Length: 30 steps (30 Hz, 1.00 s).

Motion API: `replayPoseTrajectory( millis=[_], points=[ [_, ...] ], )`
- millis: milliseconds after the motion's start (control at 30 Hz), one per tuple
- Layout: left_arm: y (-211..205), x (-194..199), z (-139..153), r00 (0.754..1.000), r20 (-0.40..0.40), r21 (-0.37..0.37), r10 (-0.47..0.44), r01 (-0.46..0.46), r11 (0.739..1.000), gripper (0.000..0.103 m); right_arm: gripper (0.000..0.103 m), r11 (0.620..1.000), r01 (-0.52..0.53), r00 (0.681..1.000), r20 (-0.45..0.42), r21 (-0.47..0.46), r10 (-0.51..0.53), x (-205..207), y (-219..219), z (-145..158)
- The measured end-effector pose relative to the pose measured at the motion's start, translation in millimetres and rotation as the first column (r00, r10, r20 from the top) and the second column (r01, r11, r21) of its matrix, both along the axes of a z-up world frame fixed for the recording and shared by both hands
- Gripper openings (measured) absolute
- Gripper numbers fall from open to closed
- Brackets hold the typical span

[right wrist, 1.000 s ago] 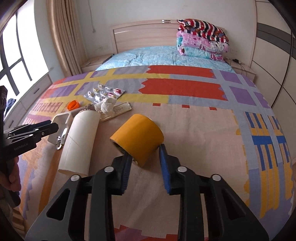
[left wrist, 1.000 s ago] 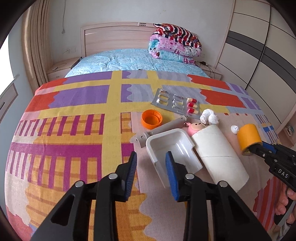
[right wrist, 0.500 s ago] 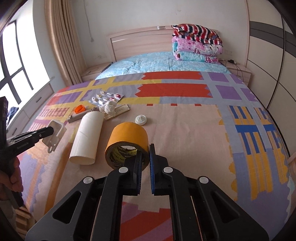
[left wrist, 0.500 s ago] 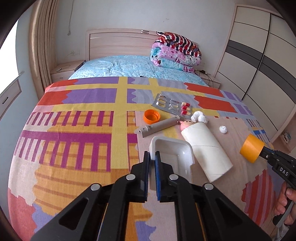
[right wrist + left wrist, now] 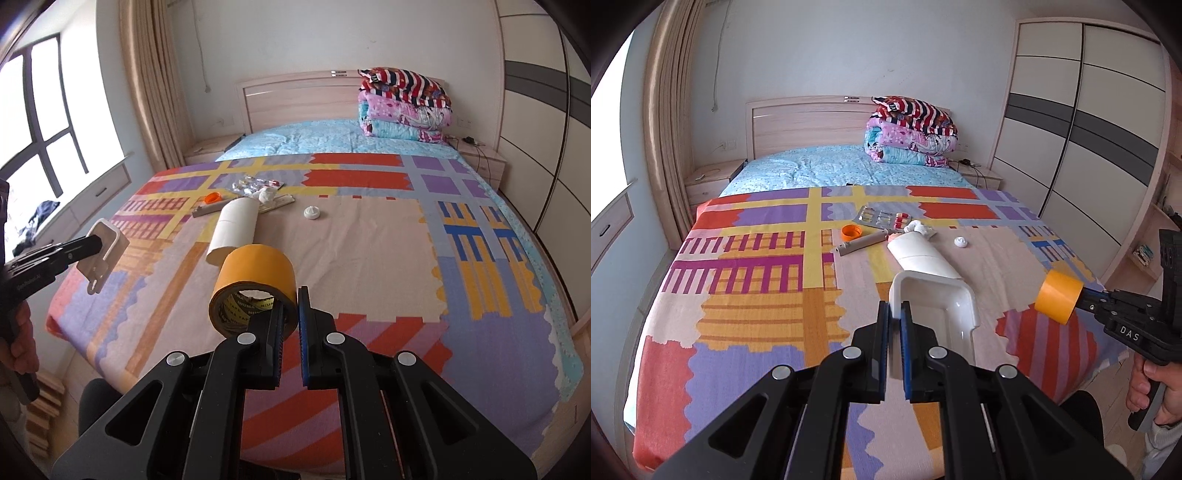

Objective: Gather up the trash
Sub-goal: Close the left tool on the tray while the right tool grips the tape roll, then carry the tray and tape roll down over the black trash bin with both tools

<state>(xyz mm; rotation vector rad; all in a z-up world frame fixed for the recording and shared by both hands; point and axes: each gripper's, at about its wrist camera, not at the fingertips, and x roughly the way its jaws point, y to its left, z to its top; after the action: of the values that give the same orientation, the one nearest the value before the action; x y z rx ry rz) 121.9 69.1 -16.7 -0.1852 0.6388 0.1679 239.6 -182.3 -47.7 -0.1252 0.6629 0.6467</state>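
My left gripper (image 5: 894,314) is shut on the rim of a white plastic tray (image 5: 938,314) and holds it above the bed; the tray also shows in the right wrist view (image 5: 105,245). My right gripper (image 5: 291,306) is shut on the wall of a yellow tape roll (image 5: 255,280), lifted off the bed; it also shows in the left wrist view (image 5: 1058,297). On the patterned blanket (image 5: 757,258) lie a white paper roll (image 5: 919,256), an orange cap (image 5: 851,232), a grey tube (image 5: 860,243), a pill blister (image 5: 882,218), a crumpled tissue (image 5: 918,227) and a small white cap (image 5: 961,242).
Folded quilts (image 5: 912,133) are stacked at the headboard. Nightstands (image 5: 709,177) flank the bed, a wardrobe (image 5: 1089,147) stands on the right, and a window with curtains (image 5: 55,129) is on the left. The bed's foot edge is below both grippers.
Both grippers closed, the left on the tray and the right on the tape roll, then lifted them and pulled back toward the foot of the bed.
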Motion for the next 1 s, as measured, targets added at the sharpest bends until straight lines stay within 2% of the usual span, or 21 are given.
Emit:
replayPoseTrajectory(
  millis=[267,633,800,1000],
  points=[
    [-28.6,-40.5,-9.4,0.999,-0.005,0.024,-0.045,0.045,0.999,0.006,0.008,0.998,-0.056,0.998,0.009,-0.029,0.056,-44.1,-14.5,-6.1],
    [-66.5,-77.6,-40.7,0.99,-0.054,0.027,-0.132,0.134,0.991,0.006,0.008,0.984,-0.161,0.986,-0.052,-0.081,0.157,-99.2,-18.7,-38.5],
    [-81.1,-82.9,-65.8,0.979,-0.118,0.031,-0.169,0.174,0.984,0.006,0.008,0.968,-0.221,0.972,-0.106,-0.117,0.209,-114.7,-11.9,-64.6],
    [-94.4,-81.4,-104.1,0.955,-0.22,0.039,-0.2,0.213,0.976,0.006,0.008,0.953,-0.25,0.959,-0.179,-0.169,0.219,-119.6,-8.5,-96.1]
  ],
)
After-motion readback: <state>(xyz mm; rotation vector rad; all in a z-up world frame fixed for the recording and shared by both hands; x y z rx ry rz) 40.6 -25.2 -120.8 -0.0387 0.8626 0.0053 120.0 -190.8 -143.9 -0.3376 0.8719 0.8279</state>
